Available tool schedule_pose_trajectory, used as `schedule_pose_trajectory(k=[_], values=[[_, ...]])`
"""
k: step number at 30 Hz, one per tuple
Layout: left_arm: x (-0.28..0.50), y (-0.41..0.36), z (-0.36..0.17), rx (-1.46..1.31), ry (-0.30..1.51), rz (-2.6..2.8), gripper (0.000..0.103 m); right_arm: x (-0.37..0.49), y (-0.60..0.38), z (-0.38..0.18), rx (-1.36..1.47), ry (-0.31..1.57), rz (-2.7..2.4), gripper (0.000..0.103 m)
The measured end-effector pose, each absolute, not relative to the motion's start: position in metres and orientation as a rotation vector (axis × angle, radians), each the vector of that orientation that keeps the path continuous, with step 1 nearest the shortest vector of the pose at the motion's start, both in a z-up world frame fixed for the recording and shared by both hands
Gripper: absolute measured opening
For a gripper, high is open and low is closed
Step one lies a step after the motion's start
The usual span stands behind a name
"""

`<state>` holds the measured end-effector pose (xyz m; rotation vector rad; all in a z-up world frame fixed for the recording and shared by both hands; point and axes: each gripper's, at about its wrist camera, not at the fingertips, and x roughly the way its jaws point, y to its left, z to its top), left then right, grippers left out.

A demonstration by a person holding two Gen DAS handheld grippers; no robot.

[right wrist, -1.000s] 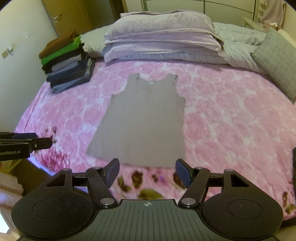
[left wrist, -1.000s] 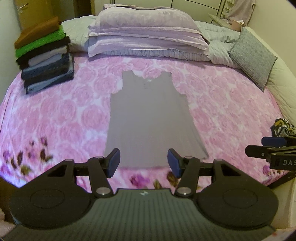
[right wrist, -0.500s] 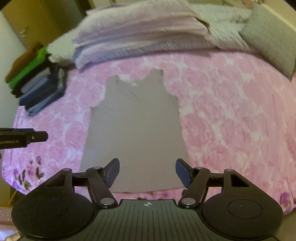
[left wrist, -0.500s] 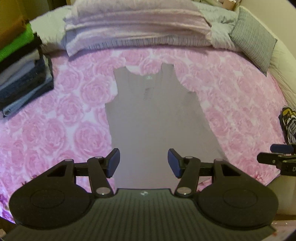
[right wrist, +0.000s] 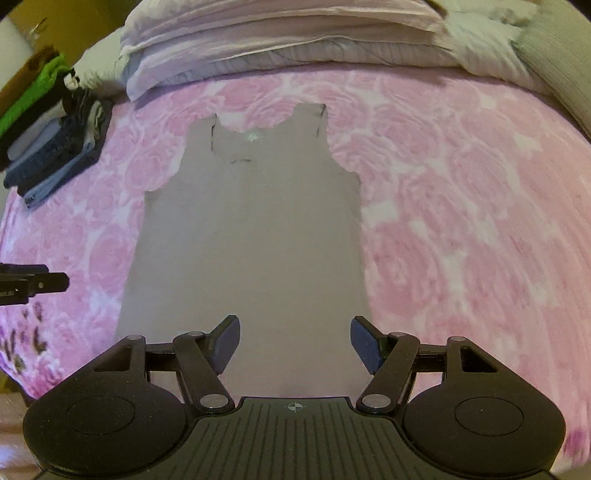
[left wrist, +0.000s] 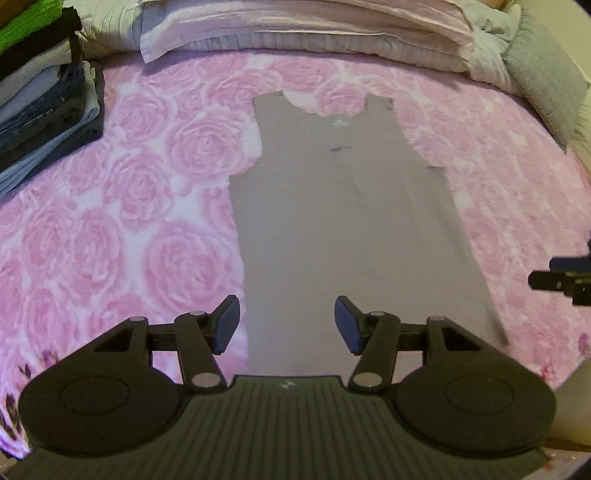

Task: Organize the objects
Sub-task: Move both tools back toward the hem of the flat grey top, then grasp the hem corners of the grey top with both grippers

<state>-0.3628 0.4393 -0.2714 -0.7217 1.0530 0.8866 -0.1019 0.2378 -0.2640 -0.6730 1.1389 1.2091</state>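
A grey sleeveless top (left wrist: 340,221) (right wrist: 255,236) lies flat on the pink rose-patterned bedspread (left wrist: 122,206) (right wrist: 461,206), neck toward the pillows. My left gripper (left wrist: 286,323) hovers open over the top's lower left part, nothing between its blue pads. My right gripper (right wrist: 293,343) hovers open over the lower right part of the top, its pads also bare. Each gripper shows at the edge of the other's view: the right one (left wrist: 561,278), the left one (right wrist: 29,282).
A stack of folded clothes (left wrist: 44,107) (right wrist: 51,140) sits at the back left of the bed. Pale pillows (left wrist: 306,33) (right wrist: 280,40) line the head of the bed, with a grey cushion (left wrist: 543,81) at the back right.
Both grippers have come forward and down toward the grey top, which now fills more of each view. Their jaws have kept the same width.
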Motion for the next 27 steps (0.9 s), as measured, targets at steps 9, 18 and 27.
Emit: schedule_pose_trajectory(k=[9,18,27], values=[[-0.336,0.548,-0.34,-0.572,0.997,0.824,0.041,-0.038,0.332,-0.341,-0.787,1.002,1.37,0.064],[-0.272,0.688,-0.386,-0.426,0.974,0.717,0.04,0.02,0.476,-0.379,-0.757,0.857,1.516,0.061],[-0.232,0.747,-0.429,-0.271,1.069,0.54,0.031,0.044,0.559,-0.416,-0.798,0.826,1.574,0.046]])
